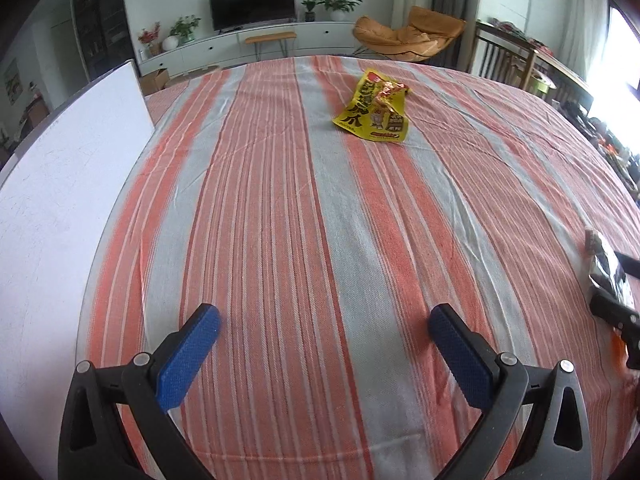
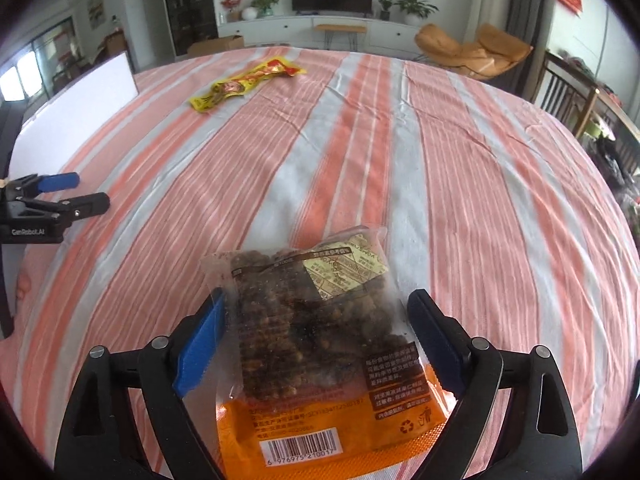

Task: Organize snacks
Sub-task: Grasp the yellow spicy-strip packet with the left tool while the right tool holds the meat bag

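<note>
A yellow snack packet point(image 1: 374, 109) lies flat on the striped cloth at the far side; it also shows in the right wrist view point(image 2: 246, 83). My left gripper point(image 1: 324, 326) is open and empty, low over the cloth, well short of the yellow packet. A clear and orange bag of brown nut snack point(image 2: 320, 340) lies on the cloth between the fingers of my right gripper point(image 2: 316, 314). The right jaws stand wide, with a gap on the right side of the bag. The bag's end shows at the right edge of the left wrist view point(image 1: 610, 272).
An orange, white and grey striped cloth point(image 1: 280, 220) covers the table. A white board point(image 1: 60, 184) stands along the left edge. My left gripper shows at the left of the right wrist view point(image 2: 76, 192). A TV cabinet, plants and an orange chair point(image 1: 408, 36) stand beyond the table.
</note>
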Motion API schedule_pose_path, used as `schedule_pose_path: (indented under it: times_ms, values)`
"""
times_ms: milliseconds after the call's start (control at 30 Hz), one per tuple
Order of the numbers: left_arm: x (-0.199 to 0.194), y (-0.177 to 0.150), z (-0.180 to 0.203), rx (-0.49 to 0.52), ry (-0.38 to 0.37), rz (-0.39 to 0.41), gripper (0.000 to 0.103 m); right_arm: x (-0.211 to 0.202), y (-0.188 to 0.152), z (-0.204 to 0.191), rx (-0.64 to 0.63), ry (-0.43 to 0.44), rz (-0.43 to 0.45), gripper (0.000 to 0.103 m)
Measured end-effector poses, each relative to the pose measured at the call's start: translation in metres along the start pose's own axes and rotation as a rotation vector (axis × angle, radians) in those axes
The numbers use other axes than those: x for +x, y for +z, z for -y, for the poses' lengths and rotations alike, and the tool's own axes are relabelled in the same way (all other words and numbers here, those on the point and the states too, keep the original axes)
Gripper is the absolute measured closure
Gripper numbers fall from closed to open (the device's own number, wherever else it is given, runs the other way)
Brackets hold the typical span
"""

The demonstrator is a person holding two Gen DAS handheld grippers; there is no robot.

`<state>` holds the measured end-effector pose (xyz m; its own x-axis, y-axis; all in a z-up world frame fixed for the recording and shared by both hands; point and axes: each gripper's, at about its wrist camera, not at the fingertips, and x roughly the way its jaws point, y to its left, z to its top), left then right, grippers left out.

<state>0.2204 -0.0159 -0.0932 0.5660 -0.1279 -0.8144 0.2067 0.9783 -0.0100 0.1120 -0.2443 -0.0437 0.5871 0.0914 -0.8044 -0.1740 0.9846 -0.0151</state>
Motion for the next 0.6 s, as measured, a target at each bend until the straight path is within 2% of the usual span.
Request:
schedule_pose_path:
  times_ms: [100,167,233,267,367,467,600]
  values:
    - [0.003,0.006,0.000,-0.020,0.014,-0.032,0.000,-0.001,-0.003,-0.002,0.004,-0.012,0.003,0.012]
    - [0.012,0.024,0.001,0.002,-0.008,-0.140,0.000,-0.002,-0.004,0.000,0.014,-0.028,0.008,0.012]
    - [0.020,0.048,0.005,0.027,-0.057,-0.190,0.000,-0.006,-0.007,0.001,0.022,-0.046,0.012,0.012]
    - [0.020,0.070,0.010,0.056,-0.069,-0.169,0.000,-0.006,-0.008,0.001,0.023,-0.053,0.013,0.012]
    - [0.029,0.122,0.028,0.144,-0.042,-0.095,0.000,-0.006,-0.007,-0.001,0.013,-0.067,0.017,0.012]
    - [0.062,0.160,0.042,0.169,-0.013,-0.114,0.000,-0.006,-0.008,-0.002,0.004,-0.080,0.022,0.012]
    - [0.106,0.183,0.053,0.151,0.016,-0.152,0.001,-0.006,-0.007,-0.002,0.005,-0.080,0.022,0.012]
